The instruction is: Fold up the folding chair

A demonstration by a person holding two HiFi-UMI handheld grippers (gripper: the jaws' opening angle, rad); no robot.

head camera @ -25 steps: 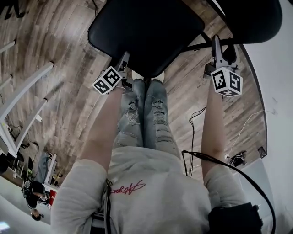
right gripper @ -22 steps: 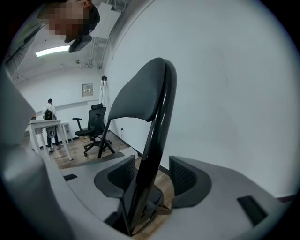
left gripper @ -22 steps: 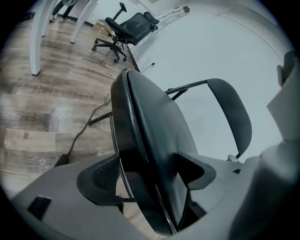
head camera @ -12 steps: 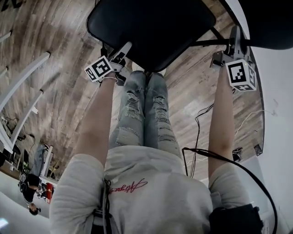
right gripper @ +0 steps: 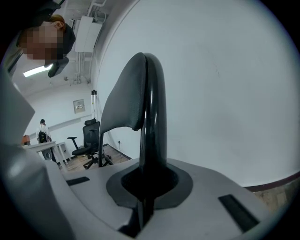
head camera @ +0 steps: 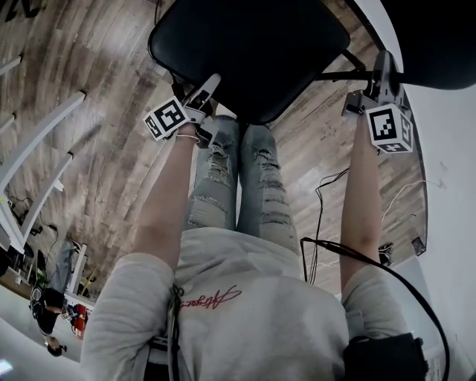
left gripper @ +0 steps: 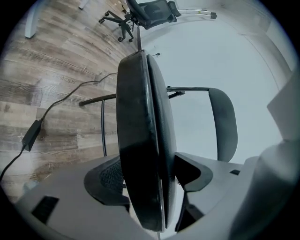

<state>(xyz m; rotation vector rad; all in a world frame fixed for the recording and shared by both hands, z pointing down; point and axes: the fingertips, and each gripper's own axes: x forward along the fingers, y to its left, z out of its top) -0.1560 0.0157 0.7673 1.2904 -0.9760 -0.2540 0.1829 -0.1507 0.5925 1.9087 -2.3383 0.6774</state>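
The black folding chair's seat point(head camera: 245, 52) fills the top of the head view, above the person's jeans. My left gripper point(head camera: 204, 85) is at its front left edge. In the left gripper view the seat point(left gripper: 140, 140) stands on edge between the jaws of the left gripper point(left gripper: 150, 187). Those jaws have just been closing, and both pads touch the seat. My right gripper point(head camera: 383, 63) is shut on the black frame tube point(right gripper: 152, 117) below the backrest point(right gripper: 124, 103), the tube sitting in the notch of the right gripper point(right gripper: 149, 187).
A white wall rises right behind the chair. Cables point(head camera: 320, 193) lie on the wood floor at the right, and a power adapter point(left gripper: 32, 134) on the floor left of the seat. White table legs point(head camera: 37, 149) stand at the left. An office chair point(left gripper: 150, 11) is farther off.
The right gripper has moved up and right along the frame and closed on the tube. The left gripper has rolled at the seat's edge and lifted a little.
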